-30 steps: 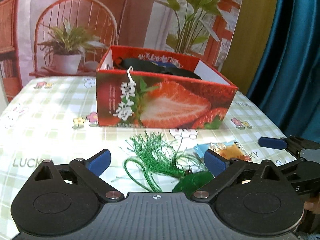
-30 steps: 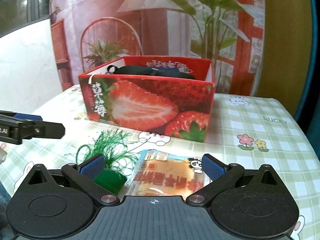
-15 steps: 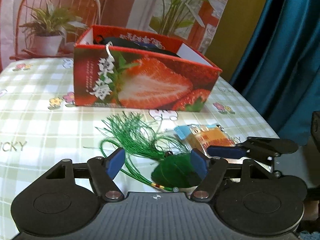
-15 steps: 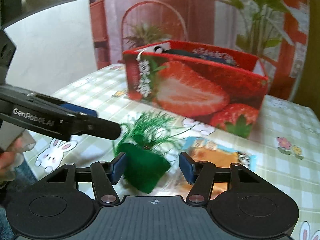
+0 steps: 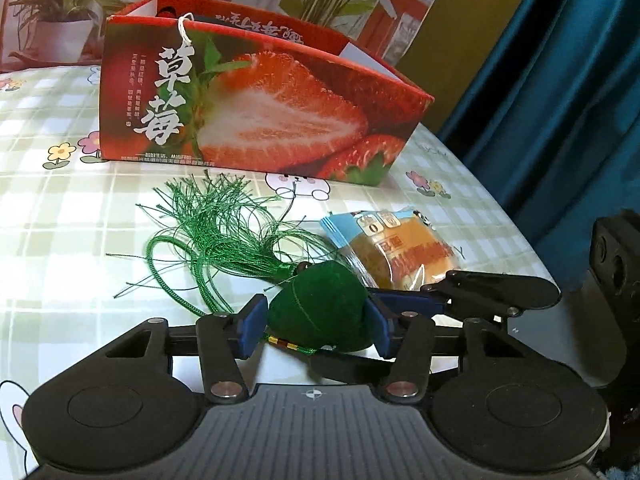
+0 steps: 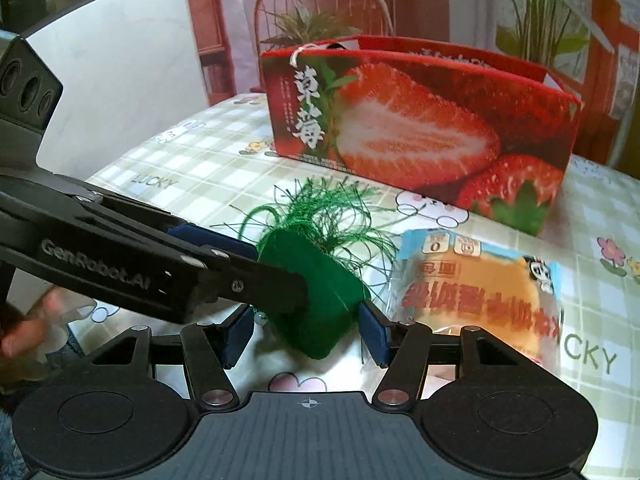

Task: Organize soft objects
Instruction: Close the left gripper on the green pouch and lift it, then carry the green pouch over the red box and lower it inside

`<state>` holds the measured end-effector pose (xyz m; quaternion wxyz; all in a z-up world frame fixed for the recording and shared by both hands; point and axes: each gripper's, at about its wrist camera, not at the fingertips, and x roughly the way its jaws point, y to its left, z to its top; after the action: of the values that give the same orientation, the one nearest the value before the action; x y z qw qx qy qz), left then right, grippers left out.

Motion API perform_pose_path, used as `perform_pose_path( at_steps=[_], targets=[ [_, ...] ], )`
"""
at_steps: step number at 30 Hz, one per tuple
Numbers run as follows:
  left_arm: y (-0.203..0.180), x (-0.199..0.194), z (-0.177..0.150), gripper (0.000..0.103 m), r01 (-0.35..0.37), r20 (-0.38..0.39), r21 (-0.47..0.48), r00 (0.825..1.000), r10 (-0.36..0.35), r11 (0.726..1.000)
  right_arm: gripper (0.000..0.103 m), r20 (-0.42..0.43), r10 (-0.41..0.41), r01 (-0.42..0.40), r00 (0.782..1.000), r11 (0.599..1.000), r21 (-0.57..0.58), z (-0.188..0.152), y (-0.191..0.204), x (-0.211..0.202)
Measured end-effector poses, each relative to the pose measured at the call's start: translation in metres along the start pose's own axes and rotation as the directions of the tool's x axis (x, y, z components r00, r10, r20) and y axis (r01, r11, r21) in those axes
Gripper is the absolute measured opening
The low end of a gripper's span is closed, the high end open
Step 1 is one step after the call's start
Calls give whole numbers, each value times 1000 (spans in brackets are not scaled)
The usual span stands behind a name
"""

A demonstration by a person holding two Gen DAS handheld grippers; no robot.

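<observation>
A green cloth pouch (image 5: 316,312) with a long green tassel (image 5: 224,232) lies on the checked tablecloth in front of the strawberry box (image 5: 260,112). My left gripper (image 5: 316,328) is closing on it, and both blue pads touch its sides. The right gripper's fingers (image 5: 492,284) reach in from the right. In the right wrist view the pouch (image 6: 320,304) sits between the pads of my right gripper (image 6: 306,336), with a gap at the left pad. The left gripper's fingers (image 6: 248,284) cross in front and hide the pouch's left side. A wrapped cake packet (image 6: 480,280) lies just right of the pouch.
The red strawberry box (image 6: 420,128) stands open-topped behind the pouch. The cake packet (image 5: 400,252) lies near the table's right edge, with a blue curtain (image 5: 560,120) beyond. A hand (image 6: 24,328) shows at the left. A white wall (image 6: 120,80) is behind.
Both grippers sank and came in on the green pouch, and both sets of jaws narrowed. The right gripper swung from the cake packet to the pouch, crossing the left one.
</observation>
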<state>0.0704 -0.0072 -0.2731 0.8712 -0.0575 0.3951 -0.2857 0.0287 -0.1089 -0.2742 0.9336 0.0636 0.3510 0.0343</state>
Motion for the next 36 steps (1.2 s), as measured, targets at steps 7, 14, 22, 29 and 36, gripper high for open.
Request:
perform_pose_path(
  at_steps=[7, 14, 22, 29, 36],
  targets=[
    [-7, -6, 5, 52, 13, 38, 1, 999, -13, 1000, 51, 33, 3, -4, 999, 1000, 6, 2, -1, -2],
    [-18, -29, 32, 51, 14, 115, 49, 993, -20, 999, 51, 126, 0, 0, 992, 1000, 4, 18, -5, -24],
    [-31, -55, 89, 51, 10, 214, 100, 976, -31, 995, 50, 244, -19, 25, 969, 999, -22, 69, -15, -51],
    [-40, -68, 150, 51, 2, 300, 140, 953, -45, 990, 50, 343, -32, 53, 939, 997, -52, 129, -25, -70],
    [-47, -73, 209, 51, 3, 384, 157, 921, -63, 988, 50, 418, -47, 100, 907, 989, -105, 195, -39, -78]
  ],
)
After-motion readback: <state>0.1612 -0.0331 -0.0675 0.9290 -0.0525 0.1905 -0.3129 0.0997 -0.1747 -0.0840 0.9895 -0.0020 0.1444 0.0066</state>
